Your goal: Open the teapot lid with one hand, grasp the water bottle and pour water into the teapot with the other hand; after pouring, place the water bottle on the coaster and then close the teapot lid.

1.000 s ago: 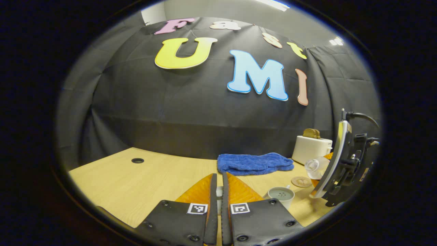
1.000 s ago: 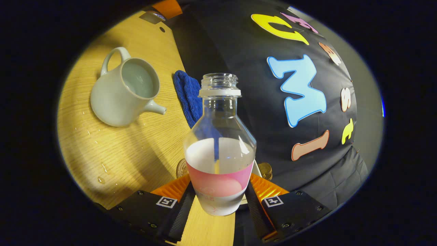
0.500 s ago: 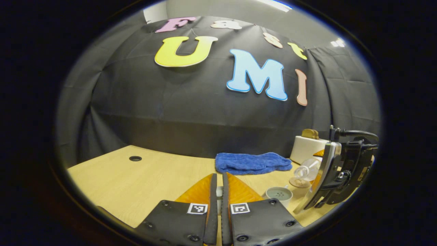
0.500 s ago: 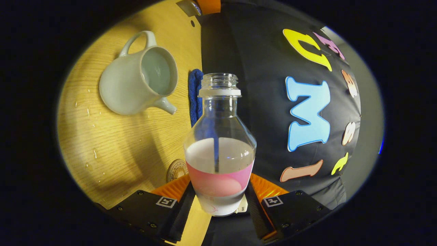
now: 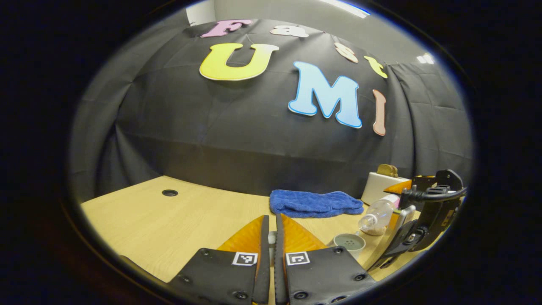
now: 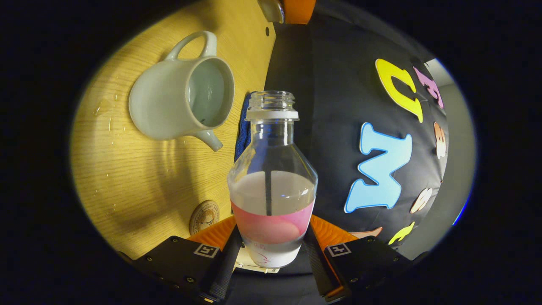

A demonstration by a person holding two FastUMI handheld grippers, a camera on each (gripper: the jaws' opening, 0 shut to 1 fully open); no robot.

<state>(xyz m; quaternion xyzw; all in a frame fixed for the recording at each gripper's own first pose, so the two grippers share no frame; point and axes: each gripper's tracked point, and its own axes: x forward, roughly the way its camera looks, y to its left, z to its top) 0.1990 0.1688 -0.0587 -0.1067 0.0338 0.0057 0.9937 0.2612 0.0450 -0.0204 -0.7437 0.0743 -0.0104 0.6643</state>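
A clear water bottle (image 6: 272,178) with a pink label, uncapped and part full, stands between the fingers of my right gripper (image 6: 273,223), which is shut on its lower body. The pale teapot (image 6: 182,106) sits open on the wooden table (image 6: 139,178), water inside, up and left of the bottle's mouth. A round coaster (image 6: 204,216) lies by my left finger. In the left gripper view my left gripper (image 5: 272,218) is shut, a pale sliver of the teapot lid (image 5: 271,239) between its fingers. To its right are the open teapot (image 5: 349,242), the tilted bottle (image 5: 377,216) and the right gripper (image 5: 423,212).
A blue towel (image 5: 315,202) lies at the back of the table, with a white toaster (image 5: 381,186) holding a slice of bread to its right. A cable hole (image 5: 170,192) is at the far left. Water drops (image 6: 103,114) dot the wood near the teapot.
The right gripper has sunk lower and turned with the bottle, whose mouth now sits lower beside the teapot. The left gripper has barely moved.
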